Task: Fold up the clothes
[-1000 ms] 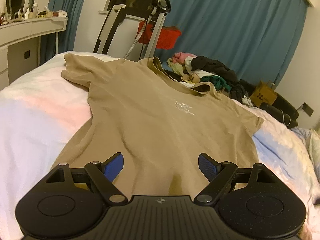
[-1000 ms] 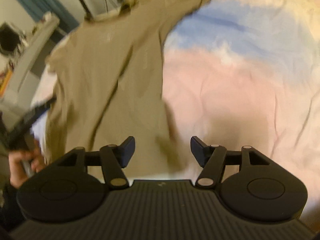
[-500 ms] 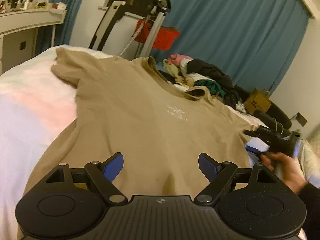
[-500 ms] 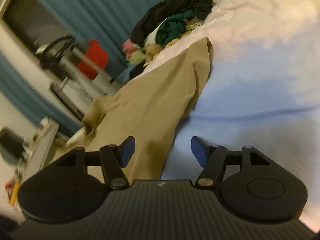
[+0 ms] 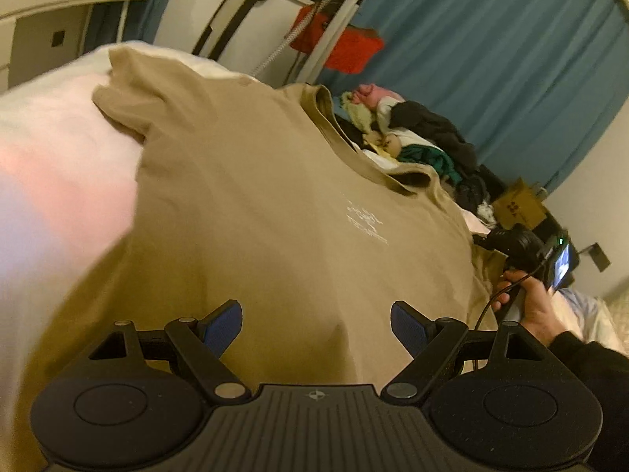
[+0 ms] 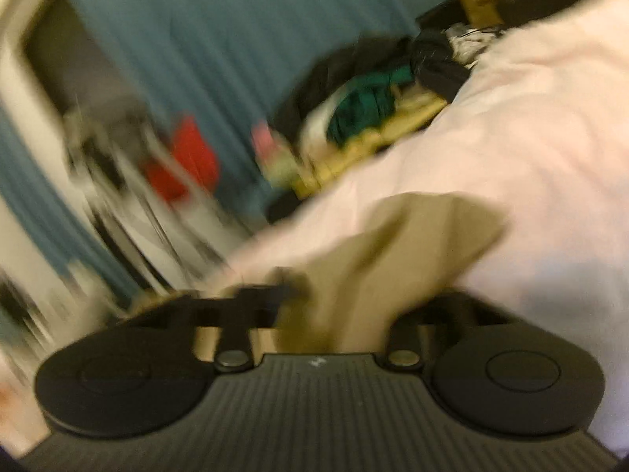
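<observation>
Item: tan short-sleeved cotton T-shirt with a small white chest print (image 5: 255, 204). It lies spread front-up on the bed with the pale pink and white cover (image 5: 51, 157) and fills the middle of the left wrist view. The collar sits at upper centre, one sleeve at upper left, and the other sleeve runs toward the right edge.

Fold state: body flat and open, with no fold across it that I can see. The sleeve at upper left is a little rumpled. I judge the folding of this shirt largely still to be done.

My left hand-held gripper (image 5: 314, 324): jaws wide apart, empty, low in the frame over the hem end of the shirt.

My right hand-held gripper (image 6: 334, 310): the right wrist view is badly blurred. Tan cloth bunches up between its fingers at lower centre, so it appears to have the sleeve or side edge. I cannot tell whether the jaws are closed on it. In the left wrist view it sits at the right edge, at the shirt's far sleeve.

Heap of mixed dark, green and pink clothes (image 5: 412, 137): upper right beyond the bed, unfolded, so more work is likely left.
</observation>
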A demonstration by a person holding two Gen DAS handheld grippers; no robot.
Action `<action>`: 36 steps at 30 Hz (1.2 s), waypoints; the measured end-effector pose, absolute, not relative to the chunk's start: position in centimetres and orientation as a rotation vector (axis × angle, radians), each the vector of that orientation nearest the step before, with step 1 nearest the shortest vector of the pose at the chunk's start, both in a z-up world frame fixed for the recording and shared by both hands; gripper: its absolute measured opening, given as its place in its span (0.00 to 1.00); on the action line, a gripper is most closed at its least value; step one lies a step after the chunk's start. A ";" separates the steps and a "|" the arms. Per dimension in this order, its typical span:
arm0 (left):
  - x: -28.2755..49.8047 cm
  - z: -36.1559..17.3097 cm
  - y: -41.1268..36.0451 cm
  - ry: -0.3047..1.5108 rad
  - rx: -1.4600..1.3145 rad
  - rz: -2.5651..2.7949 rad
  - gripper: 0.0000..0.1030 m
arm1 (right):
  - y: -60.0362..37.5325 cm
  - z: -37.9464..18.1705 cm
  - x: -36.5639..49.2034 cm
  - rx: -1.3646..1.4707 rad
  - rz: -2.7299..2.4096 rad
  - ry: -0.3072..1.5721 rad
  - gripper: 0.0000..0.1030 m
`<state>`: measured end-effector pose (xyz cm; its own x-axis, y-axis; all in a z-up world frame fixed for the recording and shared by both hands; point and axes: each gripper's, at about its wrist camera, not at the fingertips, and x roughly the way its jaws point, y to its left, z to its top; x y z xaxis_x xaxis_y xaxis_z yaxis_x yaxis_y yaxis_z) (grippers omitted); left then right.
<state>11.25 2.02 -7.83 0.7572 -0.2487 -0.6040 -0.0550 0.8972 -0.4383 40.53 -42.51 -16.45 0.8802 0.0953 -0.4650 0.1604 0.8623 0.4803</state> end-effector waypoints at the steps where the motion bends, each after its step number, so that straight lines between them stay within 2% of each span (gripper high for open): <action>1: 11.0 -7.5 2.2 0.700 -0.446 -0.103 0.82 | -41.2 -15.6 40.6 0.463 -0.055 0.518 0.09; 8: 7.8 -5.3 4.6 0.615 -0.415 -0.065 0.85 | -29.5 -7.2 37.6 -0.083 -0.185 0.354 0.08; 11: 6.5 -4.7 6.1 0.585 -0.422 -0.046 0.85 | -22.8 -5.9 36.3 -0.326 -0.213 0.329 0.09; 18: 5.6 -4.2 9.6 0.532 -0.442 0.034 0.86 | -9.5 -10.1 37.3 -0.552 -0.145 0.406 0.09; 26: 7.0 -6.9 10.6 0.621 -0.443 0.082 0.86 | -4.0 -14.0 40.3 -0.596 0.033 0.459 0.12; 27: 7.2 -7.1 10.5 0.629 -0.442 0.079 0.86 | -4.2 -13.7 40.4 -0.576 0.054 0.478 0.15; 29: 7.4 -7.1 10.0 0.634 -0.428 0.075 0.86 | -6.4 -12.3 40.5 -0.467 0.106 0.528 0.31; 30: 7.3 -7.1 9.8 0.635 -0.420 0.074 0.86 | -7.4 -11.4 40.5 -0.399 0.132 0.544 0.54; 31: 7.3 -7.1 9.5 0.633 -0.413 0.071 0.86 | -8.7 -10.2 40.2 -0.317 0.156 0.549 0.82; 32: 7.2 -7.1 9.3 0.631 -0.407 0.069 0.86 | -10.3 -9.0 39.4 -0.225 0.189 0.545 0.89; 33: 7.1 -7.0 9.1 0.628 -0.402 0.069 0.86 | -11.4 -7.8 38.5 -0.165 0.215 0.540 0.92; 36: 6.7 -6.7 8.5 0.626 -0.387 0.074 0.86 | -13.3 -4.5 34.4 -0.043 0.278 0.516 0.92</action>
